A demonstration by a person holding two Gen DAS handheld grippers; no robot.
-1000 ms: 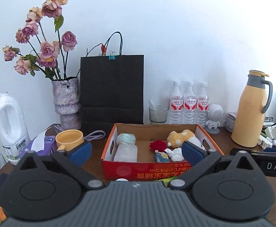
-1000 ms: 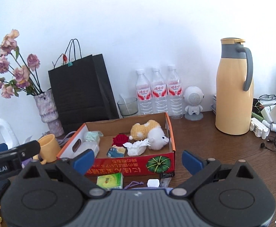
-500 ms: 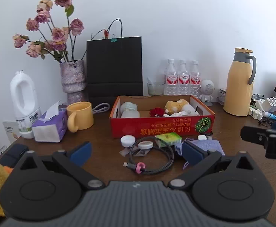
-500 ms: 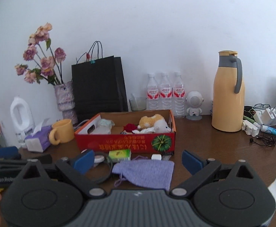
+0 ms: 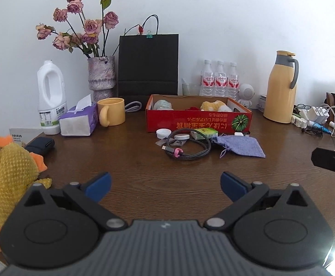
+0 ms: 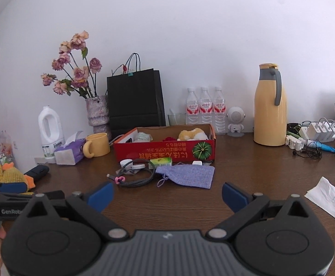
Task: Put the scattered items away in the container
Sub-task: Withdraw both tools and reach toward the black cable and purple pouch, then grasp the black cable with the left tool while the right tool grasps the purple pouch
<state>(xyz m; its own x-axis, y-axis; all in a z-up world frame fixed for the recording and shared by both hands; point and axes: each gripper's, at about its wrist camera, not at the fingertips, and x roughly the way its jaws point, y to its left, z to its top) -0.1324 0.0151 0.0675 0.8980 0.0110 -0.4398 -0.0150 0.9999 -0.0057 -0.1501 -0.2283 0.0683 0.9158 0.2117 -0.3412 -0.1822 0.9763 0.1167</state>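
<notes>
Both grippers hang above a dark wooden table, the left gripper and the right gripper each with blue pads spread wide and gripping nothing. Beyond them stands the red cardboard box — a plush toy already inside. Just in front of the box lie a coiled cable, a lilac drawstring pouch, a small green packet and a white round lid — all on the tabletop.

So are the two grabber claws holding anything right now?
No, nothing is held. The left gripper and the right gripper are both open over the bare table. The purple pouch and the coiled cable lie untouched.
</notes>
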